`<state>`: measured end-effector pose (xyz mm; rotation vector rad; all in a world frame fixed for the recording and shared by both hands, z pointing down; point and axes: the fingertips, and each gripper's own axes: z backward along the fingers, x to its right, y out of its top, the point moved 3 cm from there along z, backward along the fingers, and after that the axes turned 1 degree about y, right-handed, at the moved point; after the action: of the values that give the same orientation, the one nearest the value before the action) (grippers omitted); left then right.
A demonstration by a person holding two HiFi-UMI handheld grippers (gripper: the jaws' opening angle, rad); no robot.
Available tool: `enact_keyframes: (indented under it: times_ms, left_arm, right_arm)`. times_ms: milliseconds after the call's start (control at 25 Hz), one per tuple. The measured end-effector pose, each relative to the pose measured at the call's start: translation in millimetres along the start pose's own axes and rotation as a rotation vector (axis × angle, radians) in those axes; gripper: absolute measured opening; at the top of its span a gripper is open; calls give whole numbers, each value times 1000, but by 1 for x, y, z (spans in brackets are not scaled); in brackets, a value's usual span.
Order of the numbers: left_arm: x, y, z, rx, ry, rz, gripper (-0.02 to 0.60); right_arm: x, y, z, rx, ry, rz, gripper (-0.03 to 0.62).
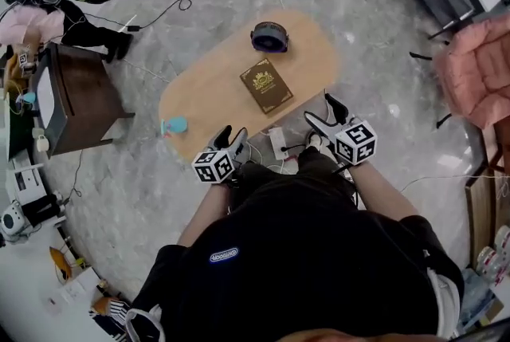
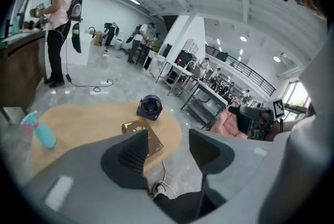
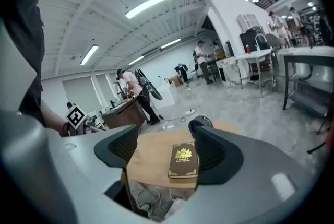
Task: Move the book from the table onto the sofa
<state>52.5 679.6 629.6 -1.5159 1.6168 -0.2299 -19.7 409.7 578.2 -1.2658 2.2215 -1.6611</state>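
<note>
A brown book (image 1: pixel 266 85) with gold print lies flat on the oval wooden table (image 1: pixel 207 93), towards its near right edge. The left gripper view shows the book (image 2: pixel 148 137) partly behind the left jaw; the right gripper view frames the book (image 3: pixel 183 160) between its jaws. My left gripper (image 1: pixel 229 139) hangs open at the table's near edge, left of the book. To the book's right, my right gripper (image 1: pixel 326 115) is open too, short of the table. Neither holds anything. The pink sofa (image 1: pixel 478 77) sits at the far right.
A dark blue small fan (image 1: pixel 269 37) stands at the table's far end. A teal spray bottle (image 1: pixel 173 126) is at the near left edge. Cables and a power strip (image 1: pixel 277 143) lie on the floor under my grippers. A dark wooden cabinet (image 1: pixel 72 97) stands left.
</note>
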Motion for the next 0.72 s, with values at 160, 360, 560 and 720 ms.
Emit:
enact_keyframes:
  times_ms: [160, 360, 560, 720]
  left_arm:
    - [-9, -19, -39, -58, 23, 27, 241]
    - [-35, -67, -85, -189, 4, 68, 241]
    - [-74, -101, -145, -283, -17, 59, 241]
    - [-112, -117, -196, -310, -22, 84, 241]
  right_arm:
    - [36, -54, -48, -196, 70, -18, 354]
    - [60, -110, -99, -350, 82, -31, 353]
    - [95, -165, -156, -427, 55, -131, 345]
    - [118, -197, -207, -481, 77, -112, 345]
